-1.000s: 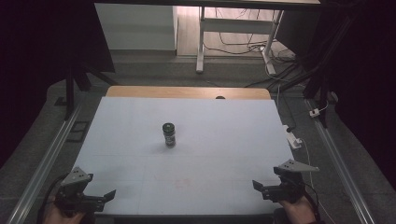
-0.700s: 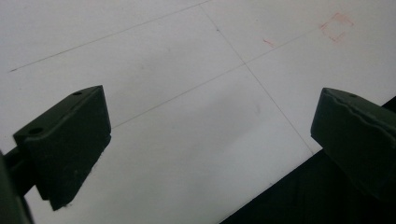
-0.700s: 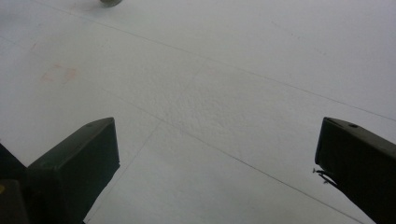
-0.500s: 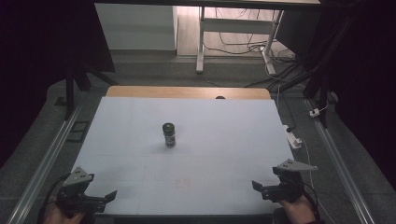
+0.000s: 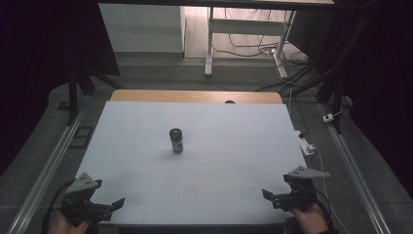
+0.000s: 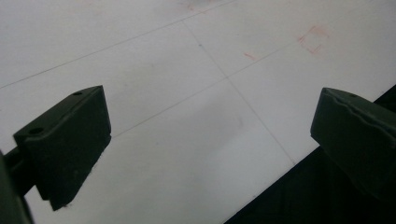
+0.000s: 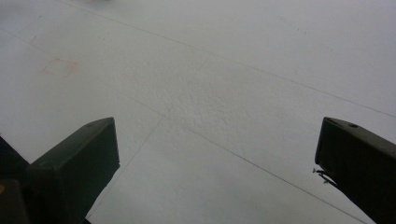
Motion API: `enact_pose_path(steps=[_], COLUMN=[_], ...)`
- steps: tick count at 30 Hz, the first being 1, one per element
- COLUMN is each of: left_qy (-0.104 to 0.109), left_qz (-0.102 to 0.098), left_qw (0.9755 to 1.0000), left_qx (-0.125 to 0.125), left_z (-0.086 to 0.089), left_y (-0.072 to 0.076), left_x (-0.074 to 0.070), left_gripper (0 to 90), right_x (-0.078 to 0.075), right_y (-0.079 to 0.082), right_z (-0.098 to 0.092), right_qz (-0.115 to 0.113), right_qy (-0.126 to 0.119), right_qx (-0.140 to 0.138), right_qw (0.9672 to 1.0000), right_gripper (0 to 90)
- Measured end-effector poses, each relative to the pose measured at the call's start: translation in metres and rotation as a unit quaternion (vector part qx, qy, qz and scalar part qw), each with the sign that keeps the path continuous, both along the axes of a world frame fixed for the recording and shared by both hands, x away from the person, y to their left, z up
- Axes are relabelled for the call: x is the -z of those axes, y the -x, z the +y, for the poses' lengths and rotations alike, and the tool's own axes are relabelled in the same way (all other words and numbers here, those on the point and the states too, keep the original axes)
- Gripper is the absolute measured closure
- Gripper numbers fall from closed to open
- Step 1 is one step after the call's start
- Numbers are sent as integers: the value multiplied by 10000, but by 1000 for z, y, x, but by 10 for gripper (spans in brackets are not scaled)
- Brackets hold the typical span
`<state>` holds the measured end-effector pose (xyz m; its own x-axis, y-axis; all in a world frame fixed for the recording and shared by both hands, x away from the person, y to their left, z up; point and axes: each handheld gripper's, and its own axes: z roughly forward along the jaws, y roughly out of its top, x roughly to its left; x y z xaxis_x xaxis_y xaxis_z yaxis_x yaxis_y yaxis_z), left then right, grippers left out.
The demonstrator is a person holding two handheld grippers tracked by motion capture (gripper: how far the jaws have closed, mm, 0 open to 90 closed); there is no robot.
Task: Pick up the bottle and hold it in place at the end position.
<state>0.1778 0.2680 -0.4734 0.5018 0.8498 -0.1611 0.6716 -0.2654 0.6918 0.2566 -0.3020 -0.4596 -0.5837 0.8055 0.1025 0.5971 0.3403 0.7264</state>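
A small dark jar [image 5: 176, 141] with a green-rimmed lid stands upright near the middle of the white table top [image 5: 234, 141]. My left gripper [image 5: 111, 205] is held at the near left corner, far from the jar. In the left gripper view its jaws stand wide apart, and the left gripper [image 6: 210, 140] has nothing but bare white surface between them. My right gripper [image 5: 272, 198] sits at the near right corner, also far from the jar. The right gripper [image 7: 217, 161] is open too, over bare table.
Faint red marks [image 5: 191, 191] lie on the white surface between the two grippers. A wooden strip [image 5: 195, 96] runs along the far edge. Metal rails [image 5: 46, 168] flank both sides. A white power strip [image 5: 306, 144] lies off the right edge.
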Motion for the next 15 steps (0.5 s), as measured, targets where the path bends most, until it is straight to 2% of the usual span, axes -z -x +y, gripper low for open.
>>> enact_pose_path(steps=[4, 8, 15], left_qy=[165, 212, 211], left_qz=[-3, -23, -159], left_qw=[9996, 9989, 9981], left_qx=[218, 405, 549], left_z=[-3, -7, -13], left_y=[-6, -12, -21], left_x=[0, -1, 0], left_gripper=[0, 0, 0], right_x=[0, 1, 1], right_y=[-1, -1, -1], right_z=[1, 1, 2], right_qz=[14, 24, 25], right_qy=[15, 19, 59], right_qx=[-28, -37, -76], right_qw=[10000, 10000, 10000], right_gripper=[0, 0, 0])
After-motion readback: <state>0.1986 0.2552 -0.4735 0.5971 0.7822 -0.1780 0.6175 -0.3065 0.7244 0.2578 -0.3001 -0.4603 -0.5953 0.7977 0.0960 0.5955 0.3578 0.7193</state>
